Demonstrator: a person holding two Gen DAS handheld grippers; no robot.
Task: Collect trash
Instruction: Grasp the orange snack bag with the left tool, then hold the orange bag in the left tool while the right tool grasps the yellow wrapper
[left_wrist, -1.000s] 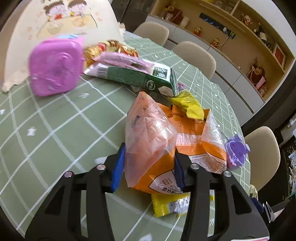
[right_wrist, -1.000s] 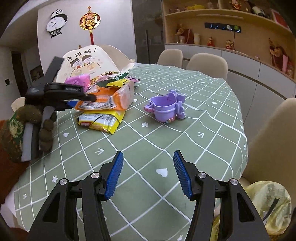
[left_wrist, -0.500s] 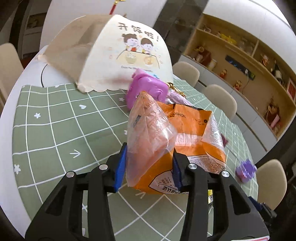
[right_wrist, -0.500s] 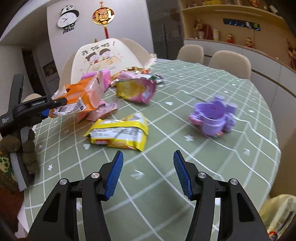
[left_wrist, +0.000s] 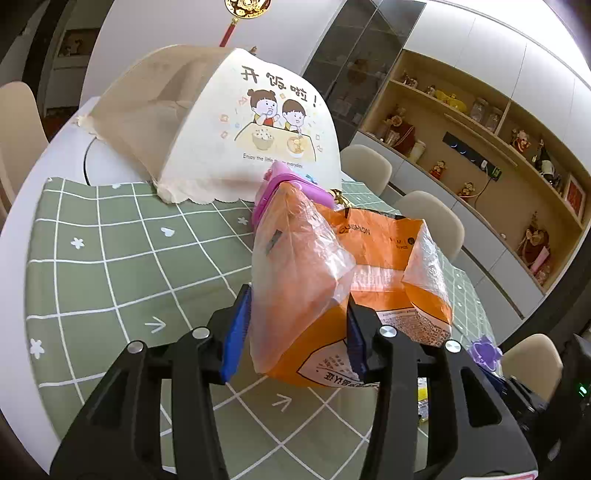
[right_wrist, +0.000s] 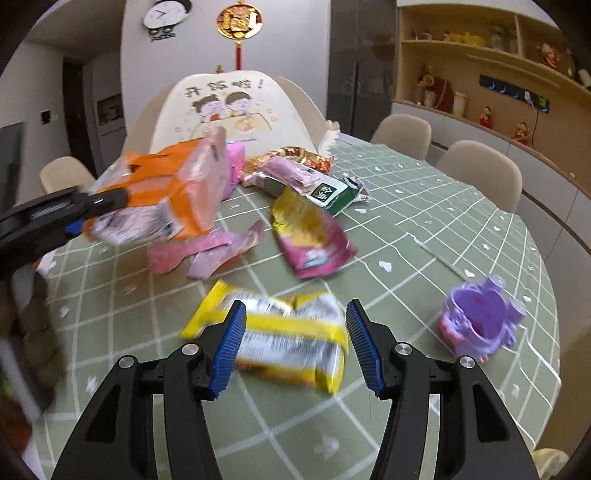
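An orange snack bag (left_wrist: 332, 266) hangs clear of the green checked tablecloth (left_wrist: 110, 266) between the fingers of my left gripper (left_wrist: 297, 297). Those jaws are opening slightly, while both pads still touch the bag. In the right wrist view the same bag (right_wrist: 166, 192) and left gripper (right_wrist: 110, 199) show at the left. My right gripper (right_wrist: 295, 306) is open and hovers just above a yellow wrapper (right_wrist: 284, 332) that lies flat on the cloth. Further back lie a pink-and-yellow pouch (right_wrist: 310, 236), pink wrappers (right_wrist: 207, 251) and a green carton (right_wrist: 325, 192).
A cream mesh food cover (left_wrist: 258, 125) with a cartoon print stands at the back of the table, with a pink box (left_wrist: 266, 195) before it. A purple toy (right_wrist: 480, 325) sits at the right near the table edge. Beige chairs ring the table.
My left gripper has swung with the orange bag away from the litter pile, toward the food cover. My right gripper has moved forward over the table, up to the yellow wrapper.
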